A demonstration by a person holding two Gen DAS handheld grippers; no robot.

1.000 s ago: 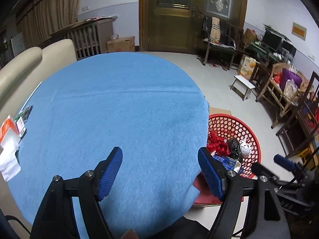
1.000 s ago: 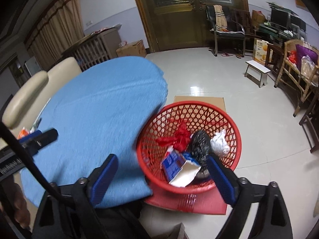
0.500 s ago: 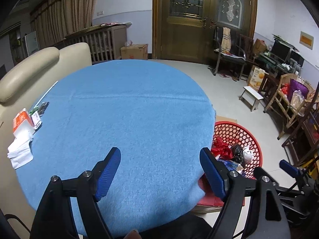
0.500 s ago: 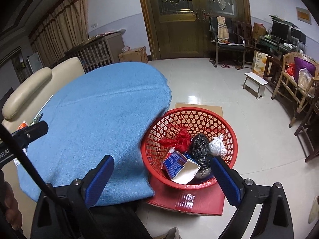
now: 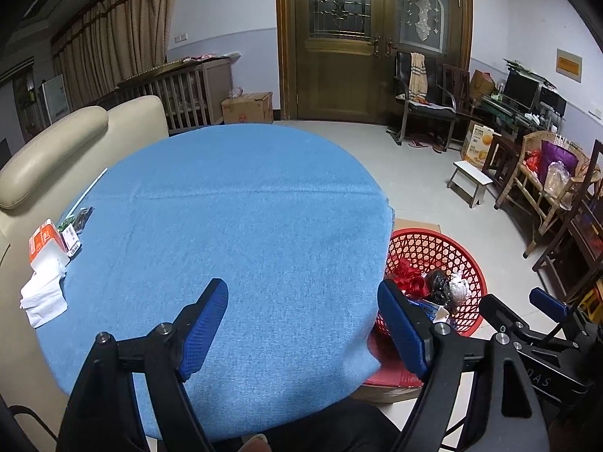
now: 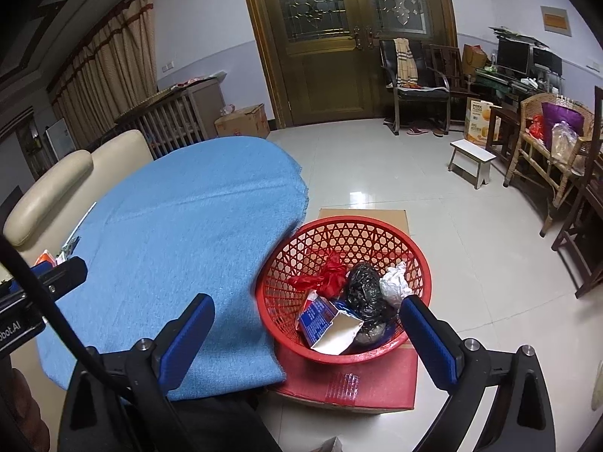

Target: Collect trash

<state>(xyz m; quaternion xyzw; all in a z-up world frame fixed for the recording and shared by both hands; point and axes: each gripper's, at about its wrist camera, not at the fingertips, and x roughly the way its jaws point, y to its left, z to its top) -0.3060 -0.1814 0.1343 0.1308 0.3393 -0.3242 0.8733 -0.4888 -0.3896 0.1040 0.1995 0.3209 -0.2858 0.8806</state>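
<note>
left tongs apart, empty | right tongs apart, empty, over red basket | remaining tissue pack lies far left on counter | left hand nearer

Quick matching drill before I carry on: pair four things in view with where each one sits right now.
Things:
1. red basket
2. blue-and-white carton
3. white tissue
4. blue cloth

Places:
A. on the left edge of the table, next to an orange packet
B. spread over the round table
C. on a flat cardboard box on the floor, beside the table
D. inside the basket, next to a black bag

Pairs: 1-C, 2-D, 3-A, 4-B
</note>
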